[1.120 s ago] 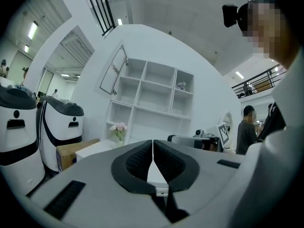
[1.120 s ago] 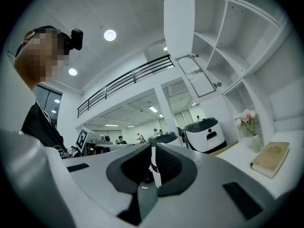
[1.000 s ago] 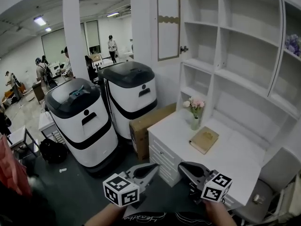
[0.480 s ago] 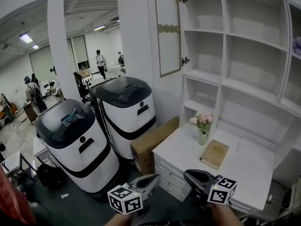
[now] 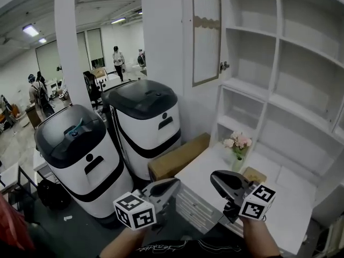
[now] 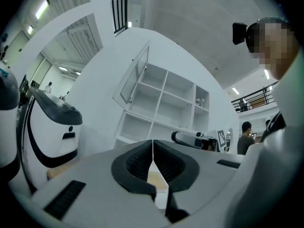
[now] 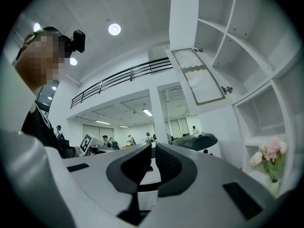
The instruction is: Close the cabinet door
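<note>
The white cabinet door (image 5: 207,34) with a ribbed glass panel stands swung open at the top left of the white shelf unit (image 5: 279,90). It also shows in the left gripper view as the door (image 6: 134,77) and in the right gripper view as the door (image 7: 198,82). My left gripper (image 5: 176,183) is low at the centre, shut and empty, well below the door. Beside it my right gripper (image 5: 214,176) is over the desk's near edge, its jaws together with nothing between them. Both point roughly level toward the shelves.
A white desk (image 5: 279,198) under the shelves carries a vase of pink flowers (image 5: 238,144) and a tan book (image 5: 252,174). A cardboard box (image 5: 180,157) and two white-and-black machines (image 5: 148,122) (image 5: 80,155) stand to the left. People stand far back.
Both grippers have moved forward toward the desk and shelves and a little upward. The door and shelves now look closer. The door stays open; both jaws stay together.
</note>
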`<state>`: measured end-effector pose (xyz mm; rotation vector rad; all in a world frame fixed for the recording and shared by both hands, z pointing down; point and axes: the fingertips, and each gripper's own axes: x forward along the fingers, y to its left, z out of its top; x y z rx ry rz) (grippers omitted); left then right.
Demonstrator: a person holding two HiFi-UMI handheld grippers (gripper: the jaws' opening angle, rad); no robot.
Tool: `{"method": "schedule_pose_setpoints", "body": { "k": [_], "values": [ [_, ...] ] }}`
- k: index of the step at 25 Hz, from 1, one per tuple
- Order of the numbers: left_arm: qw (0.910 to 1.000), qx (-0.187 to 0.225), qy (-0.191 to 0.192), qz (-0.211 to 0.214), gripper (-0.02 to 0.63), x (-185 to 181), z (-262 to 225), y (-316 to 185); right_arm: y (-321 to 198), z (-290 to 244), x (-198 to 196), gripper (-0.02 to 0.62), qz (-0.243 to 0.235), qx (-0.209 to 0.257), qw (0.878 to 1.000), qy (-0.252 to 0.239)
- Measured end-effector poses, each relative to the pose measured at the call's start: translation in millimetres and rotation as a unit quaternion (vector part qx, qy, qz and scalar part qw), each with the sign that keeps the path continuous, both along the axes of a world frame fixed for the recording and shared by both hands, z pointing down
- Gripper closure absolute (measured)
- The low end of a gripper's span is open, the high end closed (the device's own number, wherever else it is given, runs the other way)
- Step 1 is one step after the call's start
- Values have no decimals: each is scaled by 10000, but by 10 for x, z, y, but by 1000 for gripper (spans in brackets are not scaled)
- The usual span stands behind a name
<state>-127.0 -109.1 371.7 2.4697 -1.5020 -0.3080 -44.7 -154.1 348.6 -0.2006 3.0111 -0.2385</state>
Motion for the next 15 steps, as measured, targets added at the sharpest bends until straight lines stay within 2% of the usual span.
{"method": "schedule_pose_setpoints", "body": {
  "k": [7,10,13,15],
  "values": [
    [9993,297,128,-188,580,-664,-395,-1116,-1174,-406,-329,540,193,565,9982,-108],
    [9988,462,121,-122,580,-821,-627,-1549,-1579,-576,-443,540,181,719,9970,-226],
    [9963,849,-35,-161,580,-994,-922,-1844,-1902,-647,-534,540,211,801,9962,-287],
    [9928,1188,116,-61,578,-1156,-1135,-1961,-2054,-612,-591,540,282,730,9964,-326]
  ]
}}
